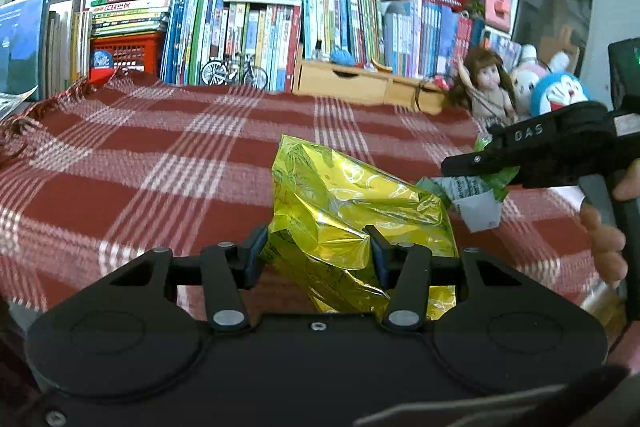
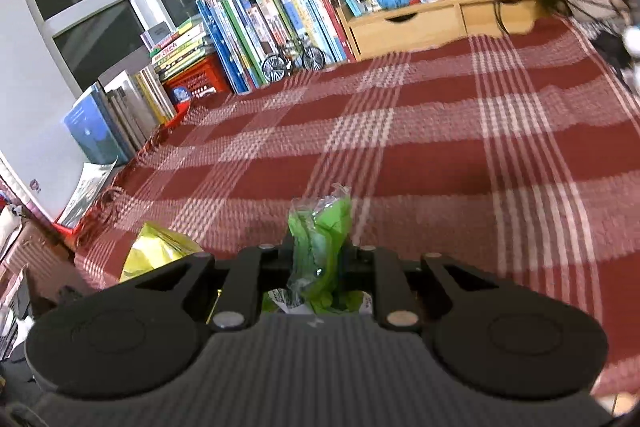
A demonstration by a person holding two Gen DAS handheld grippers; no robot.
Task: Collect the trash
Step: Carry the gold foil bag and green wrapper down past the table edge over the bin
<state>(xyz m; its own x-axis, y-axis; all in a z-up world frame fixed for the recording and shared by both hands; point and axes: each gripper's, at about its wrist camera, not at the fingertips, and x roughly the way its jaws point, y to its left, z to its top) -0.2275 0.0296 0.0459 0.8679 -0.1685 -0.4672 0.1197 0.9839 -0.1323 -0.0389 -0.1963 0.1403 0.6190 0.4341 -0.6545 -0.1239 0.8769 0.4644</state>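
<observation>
Left wrist: left claw [image 1: 318, 247] gripping yellow foil bag [image 1: 352, 211], plaid cloth [image 1: 160, 155]

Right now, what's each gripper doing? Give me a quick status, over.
Left gripper shut on yellow foil bag. Right gripper shut on green wrapper. Both lifted over the red plaid cloth. Nothing in the way.

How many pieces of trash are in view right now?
2. A yellow foil wrapper is clamped in the left claw; a green wrapper is clamped in the right claw. More may lie hidden below them.
</observation>
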